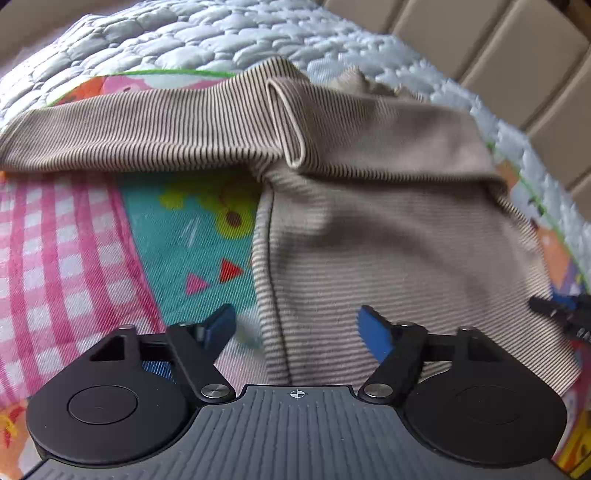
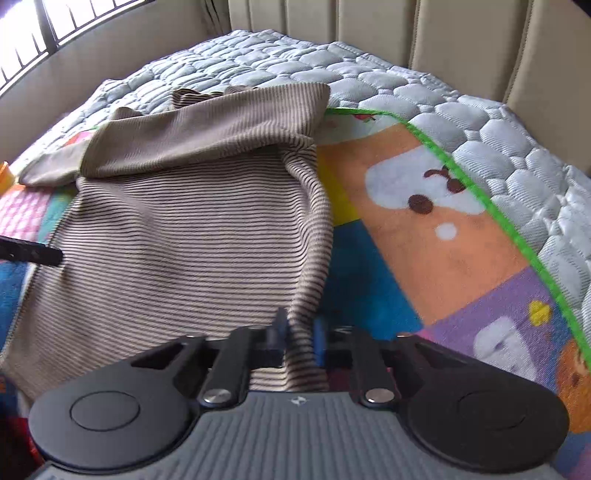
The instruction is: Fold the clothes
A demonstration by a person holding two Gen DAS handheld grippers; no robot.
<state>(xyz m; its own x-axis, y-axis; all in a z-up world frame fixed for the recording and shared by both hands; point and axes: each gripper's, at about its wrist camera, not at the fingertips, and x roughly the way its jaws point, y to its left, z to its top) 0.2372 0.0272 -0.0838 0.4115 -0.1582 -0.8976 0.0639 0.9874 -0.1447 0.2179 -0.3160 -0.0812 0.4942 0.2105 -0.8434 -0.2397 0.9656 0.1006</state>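
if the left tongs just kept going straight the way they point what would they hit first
Most likely the striped brown top: the open left tongs straddle its side seam, low over the fabric. Further along that line lies the sleeve folded across the top. Depth is hard to judge in this fisheye view.

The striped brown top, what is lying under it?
The striped brown top lies on a colourful cartoon blanket, which is spread over a quilted mattress. The blanket's pattern beneath the top is hidden.

Pale quilted mattress (image 2: 480,122) under a bright cartoon blanket (image 2: 443,240), beige panelled headboard (image 2: 461,33), barred window (image 2: 44,26) daylight.
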